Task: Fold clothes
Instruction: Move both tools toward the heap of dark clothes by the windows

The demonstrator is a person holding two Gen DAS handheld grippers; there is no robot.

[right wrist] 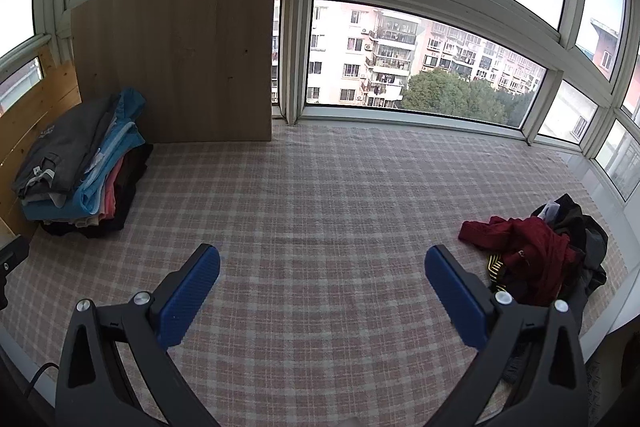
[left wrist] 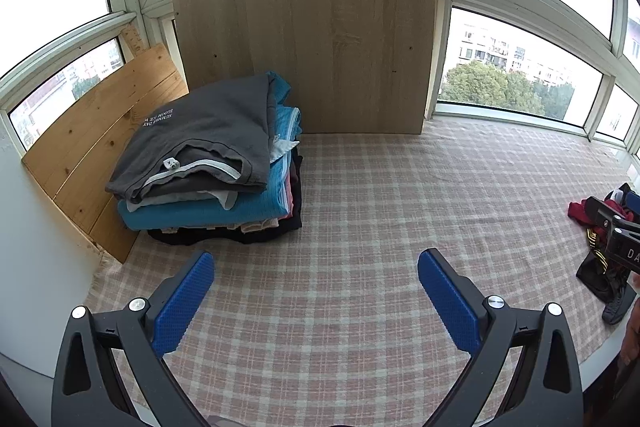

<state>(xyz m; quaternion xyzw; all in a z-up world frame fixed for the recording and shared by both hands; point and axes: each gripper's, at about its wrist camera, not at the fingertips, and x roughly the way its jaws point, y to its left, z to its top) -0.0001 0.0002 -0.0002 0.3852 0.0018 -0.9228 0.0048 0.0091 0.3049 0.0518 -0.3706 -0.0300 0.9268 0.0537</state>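
A neat stack of folded clothes sits at the far left of the plaid-covered table, pushed into the corner where a pine board meets a taller wooden panel leaning on the window frame. A grey T-shirt lies on top, over a blue knit and darker pieces beneath. At the right edge of the table a loose heap of unfolded garments lies crumpled: a dark red piece on top, black cloth and something yellow-striped under it.

The left gripper hovers over the bare plaid near the stack, its blue pads spread wide apart with nothing between them. The right gripper is likewise spread open and empty, poised above the middle of the table with the heap just beside its right finger.

Judging by this, the work stands between garments: some are folded and stacked, others wait in the heap, and neither claw carries anything. The middle of the table lies free as a folding space. The likely next move is a reach to the right for the topmost red piece, which calls for pinching one layer only, lifting it clear of the tangle below and spreading it flat on the plaid.
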